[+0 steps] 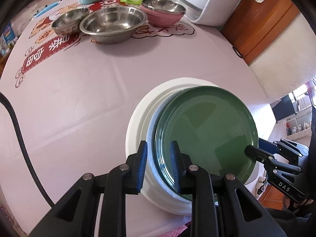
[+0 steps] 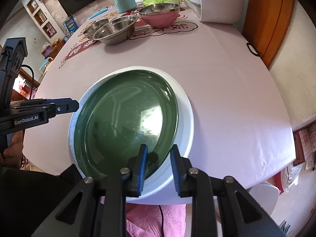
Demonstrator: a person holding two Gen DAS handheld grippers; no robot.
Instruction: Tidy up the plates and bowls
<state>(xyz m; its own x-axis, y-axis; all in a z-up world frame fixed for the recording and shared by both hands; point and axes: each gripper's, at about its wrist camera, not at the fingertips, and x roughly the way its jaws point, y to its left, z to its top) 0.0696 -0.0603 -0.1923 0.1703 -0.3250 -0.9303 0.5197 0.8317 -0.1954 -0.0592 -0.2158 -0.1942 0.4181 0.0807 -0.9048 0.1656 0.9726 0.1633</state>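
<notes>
Left wrist: green plate point(image 1: 207, 130) atop white plate point(image 1: 138, 116).

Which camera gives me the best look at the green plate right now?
Right wrist view: the green plate shows almost whole, tilted on the white plate. The left wrist view shows it partly hidden behind the left gripper, which pinches its rim.

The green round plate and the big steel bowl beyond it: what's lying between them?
Only white plate rim, then bare pink tablecloth, between green round plate and big steel bowl; both views show it.
</notes>
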